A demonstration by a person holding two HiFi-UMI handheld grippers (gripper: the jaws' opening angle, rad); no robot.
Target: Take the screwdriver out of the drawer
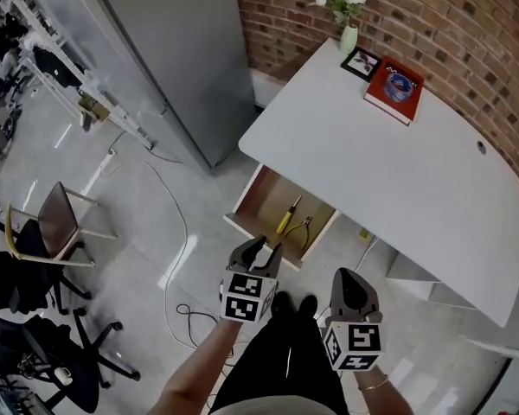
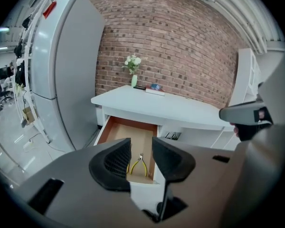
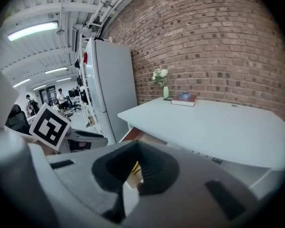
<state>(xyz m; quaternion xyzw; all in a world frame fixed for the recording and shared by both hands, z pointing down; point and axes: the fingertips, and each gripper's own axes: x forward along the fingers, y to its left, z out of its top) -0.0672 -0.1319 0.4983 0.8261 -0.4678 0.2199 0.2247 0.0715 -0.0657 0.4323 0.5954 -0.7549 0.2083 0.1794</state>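
My left tongs gape wide and empty near the open drawer; my right tongs are closed, empty.

The drawer runs back under the counter, its rear hidden. In the left gripper view the left claw covers most of the screwdriver

I'm seeing a grey left gripper and right gripper — both wearing black-and-white marker cubes. Black trousers are showing below.
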